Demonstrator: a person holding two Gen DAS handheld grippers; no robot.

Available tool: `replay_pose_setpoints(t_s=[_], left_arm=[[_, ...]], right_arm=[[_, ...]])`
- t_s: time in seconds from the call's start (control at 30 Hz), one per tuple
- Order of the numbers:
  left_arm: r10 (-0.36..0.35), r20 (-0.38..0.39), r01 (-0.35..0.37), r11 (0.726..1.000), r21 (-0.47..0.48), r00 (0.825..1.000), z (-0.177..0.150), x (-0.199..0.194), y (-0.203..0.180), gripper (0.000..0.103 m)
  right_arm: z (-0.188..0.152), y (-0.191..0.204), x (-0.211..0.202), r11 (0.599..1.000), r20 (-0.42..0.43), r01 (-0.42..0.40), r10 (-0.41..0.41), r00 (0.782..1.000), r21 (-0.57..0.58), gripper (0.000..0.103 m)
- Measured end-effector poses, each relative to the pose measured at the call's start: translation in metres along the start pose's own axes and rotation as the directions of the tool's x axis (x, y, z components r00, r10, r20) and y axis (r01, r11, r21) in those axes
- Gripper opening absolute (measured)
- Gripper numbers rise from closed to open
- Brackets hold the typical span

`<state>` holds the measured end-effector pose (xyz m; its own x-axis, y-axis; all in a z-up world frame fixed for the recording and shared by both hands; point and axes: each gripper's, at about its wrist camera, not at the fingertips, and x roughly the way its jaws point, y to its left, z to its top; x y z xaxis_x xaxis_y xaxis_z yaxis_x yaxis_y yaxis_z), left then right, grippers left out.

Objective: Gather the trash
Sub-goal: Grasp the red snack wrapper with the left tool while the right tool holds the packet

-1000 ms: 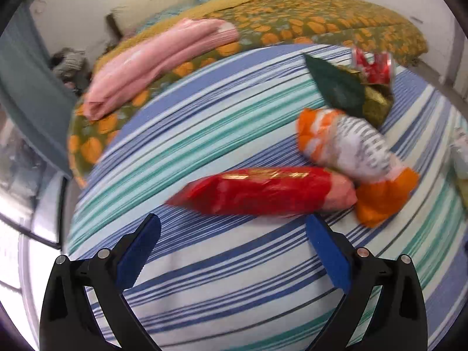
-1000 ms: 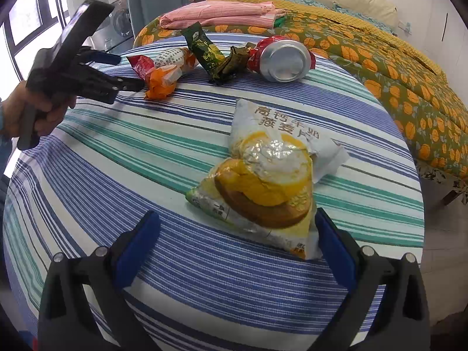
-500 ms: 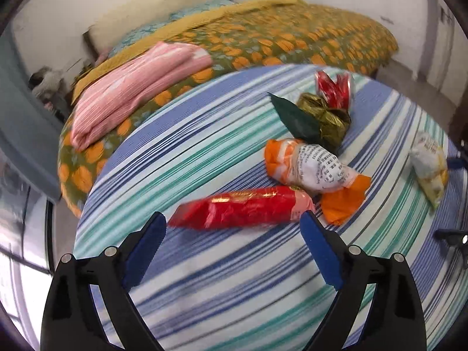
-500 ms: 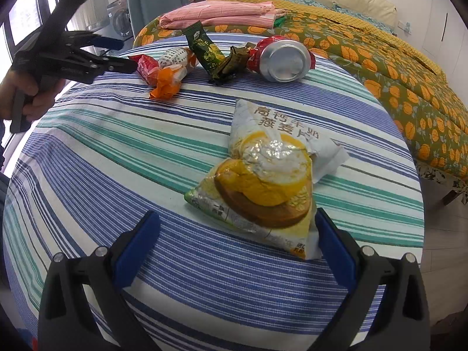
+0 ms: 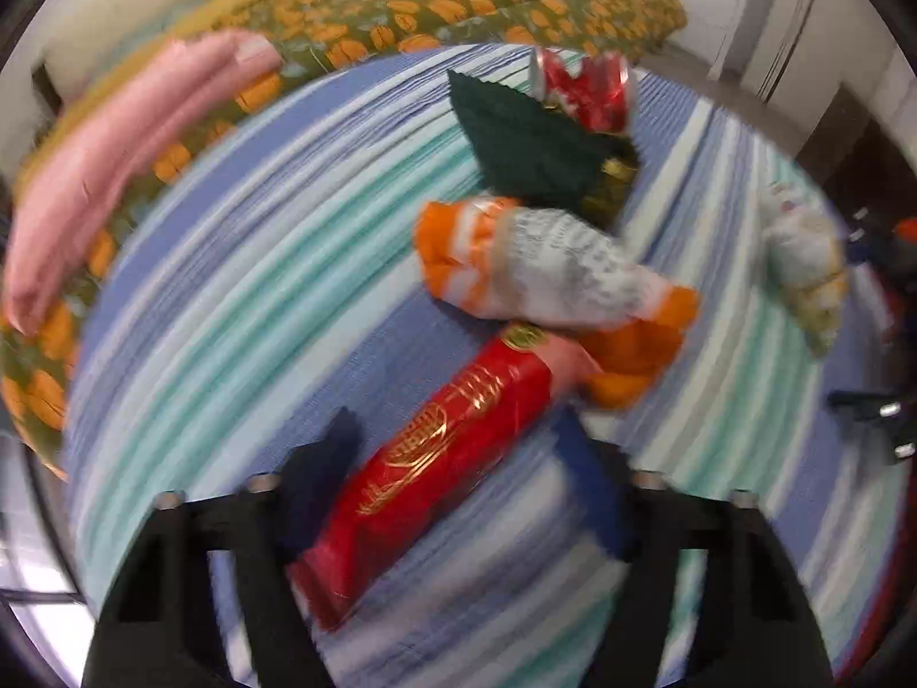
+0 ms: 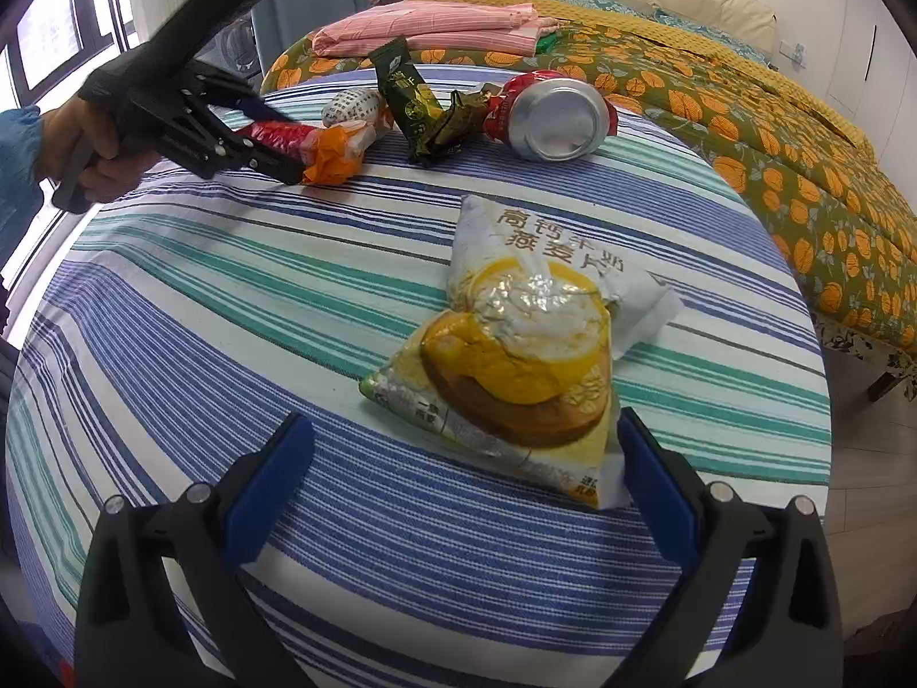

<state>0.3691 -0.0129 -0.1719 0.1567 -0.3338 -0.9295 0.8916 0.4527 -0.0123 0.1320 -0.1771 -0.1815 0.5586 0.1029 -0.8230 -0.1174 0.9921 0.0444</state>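
Left wrist view, blurred, has the left claw (image 5: 453, 458) spread around a red wrapper (image 5: 435, 458) printed with gold, long and puffy, lying slantwise on the striped bench (image 5: 229, 286); whether the blue pads (image 5: 579, 470) touch it I cannot tell. Its far end meets a crumpled orange-and-white wrapper (image 5: 544, 269), and beyond that lie a dark green packet (image 5: 527, 143) and a dented red can (image 5: 584, 92) on its side. Right wrist view shows the right claw (image 6: 458, 476) spread wide, low over the bench, with a wrinkled white-and-yellow snack bag (image 6: 527, 350) lying flat just ahead, its near corner beside the right-hand pad (image 6: 653, 481). Folded pink cloth (image 6: 424, 31) rests on the bed (image 6: 745, 114) behind.
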Motion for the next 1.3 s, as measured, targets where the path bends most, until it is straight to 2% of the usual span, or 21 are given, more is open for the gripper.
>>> replay_pose_setpoints(t_s=[0.07,0.1,0.2,0.3,0.37,0.43,0.5,0.57,0.63,0.7,0.8,0.83,0.9,0.97,1.0,1.07,1.2,1.3], left_arm=[[-0.005,-0.016,0.005,1.000,-0.010,1.000,-0.007,-0.005,-0.003,0.049],[-0.003,-0.023,0.003,1.000,-0.017,1.000,-0.012,-0.008,-0.005,0.037],[0.009,-0.040,-0.012,0.997,-0.080,0.999,-0.022,-0.014,-0.013,0.023],[0.053,-0.043,-0.058,0.990,-0.132,0.998,-0.034,-0.023,-0.034,0.020],[0.066,-0.036,-0.073,0.972,-0.223,0.997,-0.042,-0.029,-0.049,0.020],[0.065,-0.022,-0.069,0.940,-0.335,0.998,-0.056,-0.035,-0.071,0.020],[0.106,-0.031,-0.109,0.914,-0.391,0.994,-0.069,-0.038,-0.095,0.021],[0.162,-0.028,-0.160,0.904,-0.396,0.986,-0.079,-0.041,-0.125,0.031],[0.196,-0.010,-0.183,0.896,-0.405,0.981,-0.086,-0.042,-0.144,0.060],[0.244,0.016,-0.216,0.886,-0.411,0.970,-0.091,-0.042,-0.155,0.075],[0.288,0.026,-0.250,0.869,-0.427,0.957,-0.097,-0.036,-0.159,0.086],[0.309,0.045,-0.258,0.858,-0.445,0.950,-0.100,-0.036,-0.159,0.093],[0.326,0.057,-0.263,0.843,-0.470,0.944,-0.105,-0.035,-0.156,0.098],[0.310,0.074,-0.234,0.835,-0.498,0.948,-0.108,-0.033,-0.152,0.098],[0.304,0.090,-0.218,0.830,-0.514,0.948,-0.111,-0.033,-0.149,0.098],[0.325,0.108,-0.229,0.832,-0.506,0.940,-0.110,-0.033,-0.150,0.099],[0.346,0.112,-0.240,0.817,-0.524,0.932,-0.112,-0.033,-0.154,0.099],[0.306,0.093,-0.219,0.832,-0.509,0.947,-0.109,-0.034,-0.153,0.099]], right_arm=[[0.000,0.000,0.000,1.000,0.000,0.000,0.000,1.000,0.000,0.099],[0.000,0.000,0.000,1.000,0.000,0.000,0.000,1.000,0.000,0.098],[0.000,0.000,0.000,1.000,0.000,0.000,0.000,1.000,0.000,0.099],[0.000,0.000,0.000,1.000,0.000,0.000,0.000,1.000,0.000,0.099],[0.000,0.000,0.000,1.000,0.000,0.000,0.000,1.000,0.000,0.099],[0.000,0.000,-0.001,1.000,0.000,-0.001,0.001,1.000,0.001,0.099],[0.001,0.001,0.000,1.000,0.000,-0.001,0.001,1.000,0.001,0.099],[0.001,0.000,0.000,1.000,0.000,-0.002,0.002,1.000,0.002,0.099],[0.001,0.000,0.000,1.000,0.000,-0.002,0.002,1.000,0.002,0.099],[0.001,0.000,0.000,1.000,0.000,-0.002,0.002,1.000,0.002,0.099],[0.001,0.000,0.000,1.000,0.000,-0.004,0.004,1.000,0.004,0.099],[0.001,0.000,-0.001,1.000,0.000,-0.006,0.006,1.000,0.005,0.099],[0.001,-0.004,-0.002,0.999,0.009,-0.031,0.031,0.999,0.022,0.099],[-0.002,-0.014,-0.008,0.993,0.033,-0.093,0.091,0.995,0.072,0.099],[-0.005,-0.023,-0.014,0.984,0.044,-0.132,0.128,0.991,0.121,0.099],[-0.010,-0.037,-0.022,0.965,0.051,-0.167,0.160,0.986,0.202,0.099],[-0.009,-0.051,-0.039,0.951,0.054,-0.154,0.145,0.988,0.267,0.099],[0.005,-0.048,-0.043,0.954,0.036,-0.145,0.141,0.989,0.264,0.099]])
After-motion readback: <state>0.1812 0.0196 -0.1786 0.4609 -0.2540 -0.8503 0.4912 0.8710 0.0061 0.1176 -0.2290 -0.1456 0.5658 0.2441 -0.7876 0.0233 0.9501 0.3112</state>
